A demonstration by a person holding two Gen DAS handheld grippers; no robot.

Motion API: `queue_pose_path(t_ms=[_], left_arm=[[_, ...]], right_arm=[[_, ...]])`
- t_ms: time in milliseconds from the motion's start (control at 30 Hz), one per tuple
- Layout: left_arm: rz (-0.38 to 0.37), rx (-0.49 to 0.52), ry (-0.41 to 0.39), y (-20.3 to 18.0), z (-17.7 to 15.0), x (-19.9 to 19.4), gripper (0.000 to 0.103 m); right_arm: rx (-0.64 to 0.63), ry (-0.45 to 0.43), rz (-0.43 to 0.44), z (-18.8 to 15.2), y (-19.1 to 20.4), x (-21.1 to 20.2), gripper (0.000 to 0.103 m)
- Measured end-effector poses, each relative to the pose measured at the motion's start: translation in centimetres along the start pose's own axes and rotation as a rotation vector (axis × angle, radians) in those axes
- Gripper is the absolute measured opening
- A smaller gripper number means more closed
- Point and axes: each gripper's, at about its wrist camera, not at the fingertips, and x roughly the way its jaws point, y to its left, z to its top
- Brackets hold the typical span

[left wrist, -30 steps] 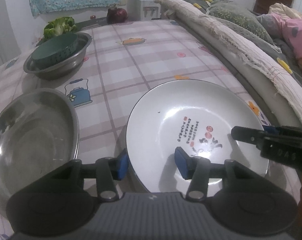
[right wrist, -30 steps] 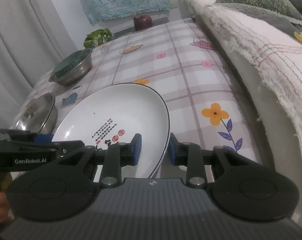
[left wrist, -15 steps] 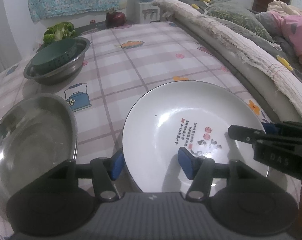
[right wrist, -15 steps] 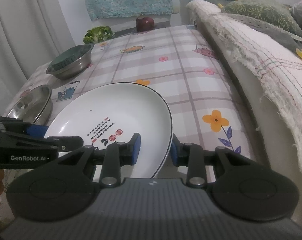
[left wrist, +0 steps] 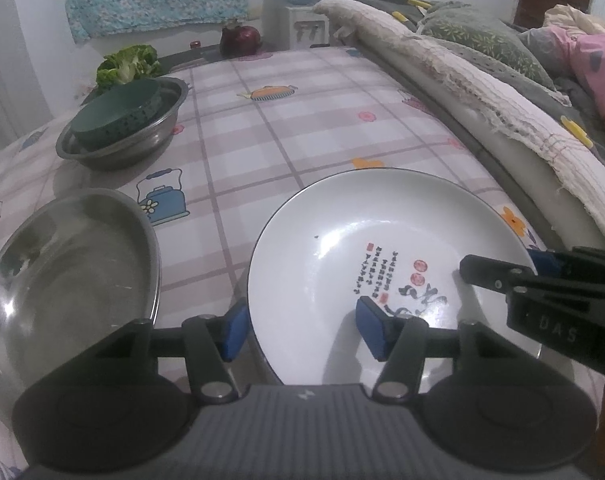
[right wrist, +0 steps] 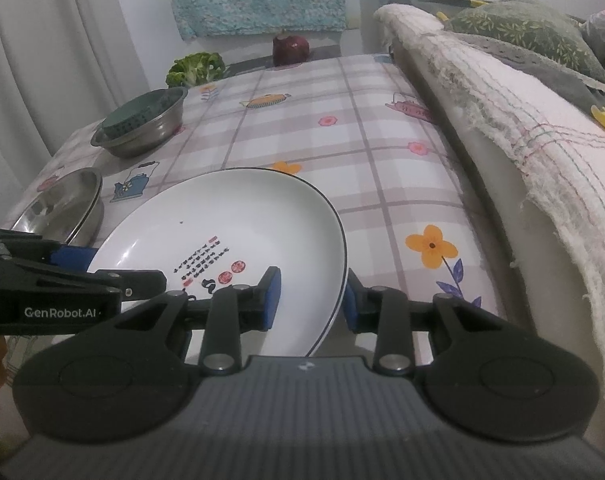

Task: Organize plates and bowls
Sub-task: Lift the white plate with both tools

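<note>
On tablecloth (left wrist: 310,128): white plate (left wrist: 342,240), dark rim, red-black print | left hand-held gripper (left wrist: 302,332) closing astride rim, untouching | right hand-held gripper (right wrist: 308,300) likewise.

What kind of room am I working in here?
Probably a lived-in home room: a table under a printed checked tablecloth, bedding and pillows piled alongside, a water dispenser by the wall.

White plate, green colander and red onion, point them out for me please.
white plate (left wrist: 382,216): left wrist view, bare far part of its inner surface.
green colander (left wrist: 116,114): left wrist view, its slotted side wall, inside the steel bowl.
red onion (right wrist: 290,49): right wrist view, middle of its front.
</note>
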Motion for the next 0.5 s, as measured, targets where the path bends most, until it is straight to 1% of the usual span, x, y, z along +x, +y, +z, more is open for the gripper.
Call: queue_pose_path(t_ms=[500], left_arm=[[0.0, -0.019, 0.001, 0.1, 0.32, -0.47, 0.057]], right_arm=[[0.013, -0.012, 0.006, 0.69, -0.13, -0.52, 0.032]])
